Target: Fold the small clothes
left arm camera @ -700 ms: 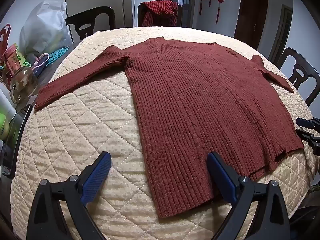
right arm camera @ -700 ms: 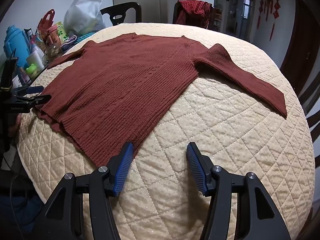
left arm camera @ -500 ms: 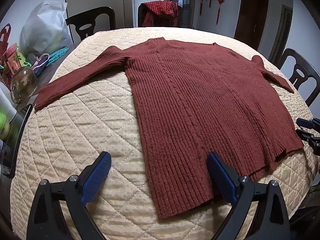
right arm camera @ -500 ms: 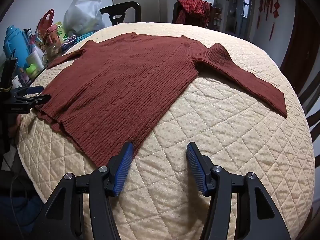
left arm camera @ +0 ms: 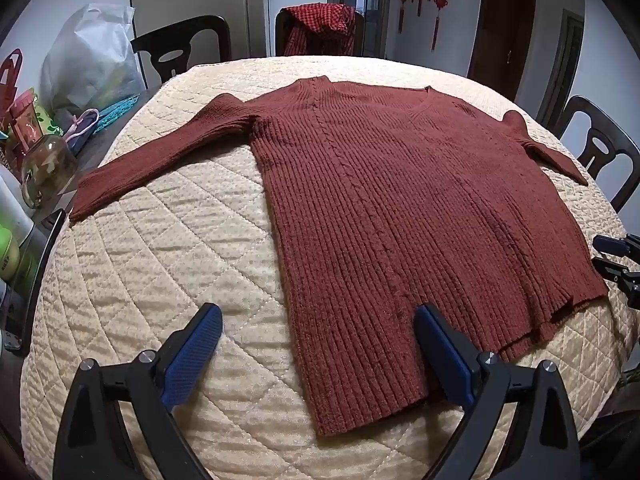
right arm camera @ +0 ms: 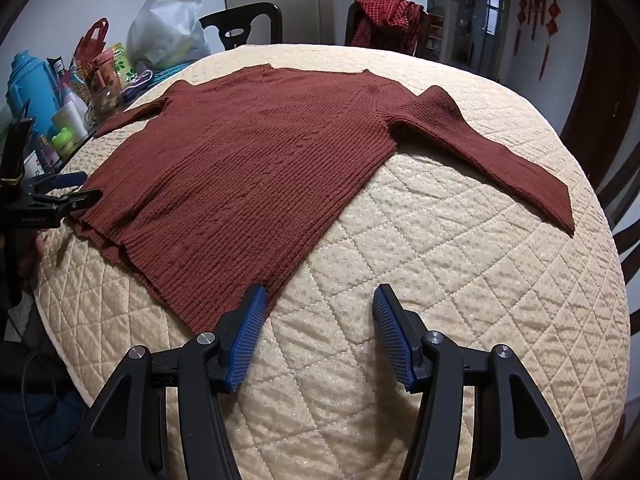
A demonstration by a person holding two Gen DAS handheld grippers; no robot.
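Left wrist: sweater [left arm camera: 400,216] flat on quilted table cover [left arm camera: 160,264], chairs [left arm camera: 188,46] behind.

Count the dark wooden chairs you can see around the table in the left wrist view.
3: one chair behind the table's far left, one at the far middle draped with red checked cloth, one at the right. Others may be hidden.
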